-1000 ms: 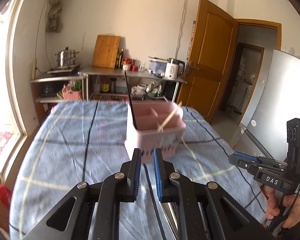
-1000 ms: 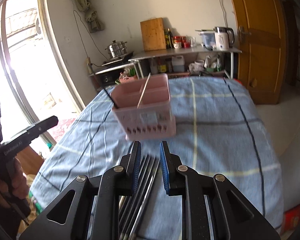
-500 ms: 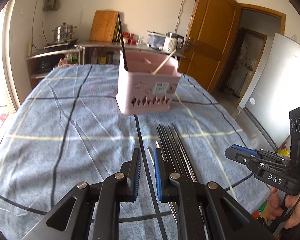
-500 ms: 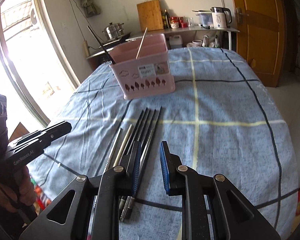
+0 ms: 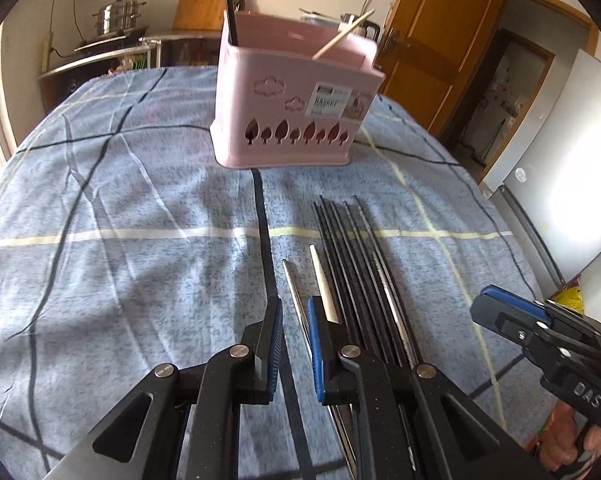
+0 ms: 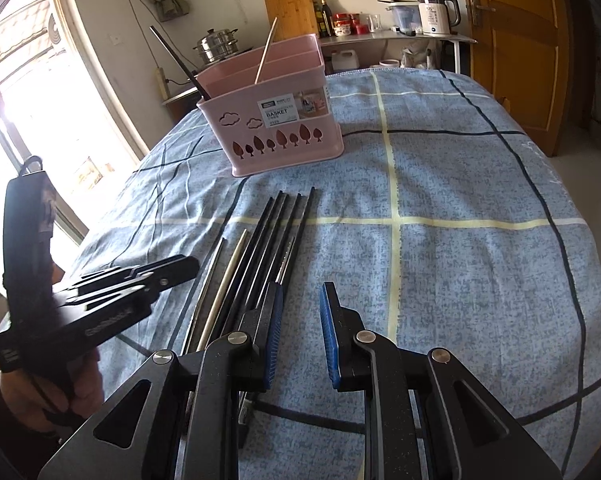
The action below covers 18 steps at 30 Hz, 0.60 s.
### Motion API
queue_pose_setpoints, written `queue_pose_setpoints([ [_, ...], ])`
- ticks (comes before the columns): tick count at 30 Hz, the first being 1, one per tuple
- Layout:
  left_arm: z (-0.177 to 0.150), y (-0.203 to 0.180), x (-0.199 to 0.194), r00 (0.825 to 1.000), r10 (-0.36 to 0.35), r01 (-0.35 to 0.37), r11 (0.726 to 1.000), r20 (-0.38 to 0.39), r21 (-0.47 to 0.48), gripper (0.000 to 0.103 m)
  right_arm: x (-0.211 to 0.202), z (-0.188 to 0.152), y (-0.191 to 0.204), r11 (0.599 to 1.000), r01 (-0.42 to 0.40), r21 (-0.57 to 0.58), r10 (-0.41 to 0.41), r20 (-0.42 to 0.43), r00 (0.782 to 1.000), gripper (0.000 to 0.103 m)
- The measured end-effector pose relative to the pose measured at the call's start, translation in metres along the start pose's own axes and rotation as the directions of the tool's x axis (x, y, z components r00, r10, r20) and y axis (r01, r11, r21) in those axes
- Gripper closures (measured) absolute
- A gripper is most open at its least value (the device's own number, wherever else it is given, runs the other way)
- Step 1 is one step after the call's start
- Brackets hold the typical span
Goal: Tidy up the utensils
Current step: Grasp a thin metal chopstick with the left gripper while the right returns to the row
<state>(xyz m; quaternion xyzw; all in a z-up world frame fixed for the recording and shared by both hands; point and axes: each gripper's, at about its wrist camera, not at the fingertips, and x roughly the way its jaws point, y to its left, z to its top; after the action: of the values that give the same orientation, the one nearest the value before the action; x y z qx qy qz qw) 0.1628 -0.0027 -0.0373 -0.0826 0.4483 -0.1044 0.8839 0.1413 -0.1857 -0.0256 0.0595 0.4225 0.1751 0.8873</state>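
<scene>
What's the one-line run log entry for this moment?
left claw: open, over metal chopstick | right claw: open, empty | chopsticks: on cloth | pink basket: two sticks inside

Loose chopsticks (image 6: 256, 256) lie side by side before upright pink basket (image 6: 276, 124).

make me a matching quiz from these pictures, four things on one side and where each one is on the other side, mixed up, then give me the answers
Things:
1. black chopstick
2. pink basket
3. kettle
4. steel pot

Places:
A. on the shelf near the wooden door
B. standing at the basket's window-side end
C. on the stove by the window wall
D. on the blue checked cloth, beyond the loose chopsticks

Pairs: 1-B, 2-D, 3-A, 4-C
</scene>
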Motion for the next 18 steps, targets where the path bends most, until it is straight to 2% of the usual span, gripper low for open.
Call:
queue_pose_setpoints([
  [3, 0.003, 0.001, 0.014, 0.999, 0.014, -0.014, 1.0, -0.03, -0.006, 0.091, 0.005, 0.003, -0.003, 1.0, -0.001, 0.009, 0.001, -0.007, 1.0, 0.083],
  [8, 0.007, -0.002, 0.019, 0.999, 0.03, -0.029, 0.999, -0.011, 0.019, 0.091, 0.016, 0.01, -0.005, 1.0, 0.001, 0.012, 0.0, -0.019, 1.0, 0.083],
  [10, 0.008, -0.001, 0.019, 0.999, 0.04, -0.039, 0.999, -0.013, 0.029, 0.096, 0.021, 0.014, -0.005, 1.0, 0.0, 0.013, 0.0, -0.021, 1.0, 0.083],
  [18, 0.015, 0.017, 0.016, 0.998, 0.068, -0.067, 0.997, -0.019, 0.024, 0.099, 0.045, 0.033, 0.0, 1.0, -0.001, 0.006, 0.001, -0.039, 0.999, 0.083],
])
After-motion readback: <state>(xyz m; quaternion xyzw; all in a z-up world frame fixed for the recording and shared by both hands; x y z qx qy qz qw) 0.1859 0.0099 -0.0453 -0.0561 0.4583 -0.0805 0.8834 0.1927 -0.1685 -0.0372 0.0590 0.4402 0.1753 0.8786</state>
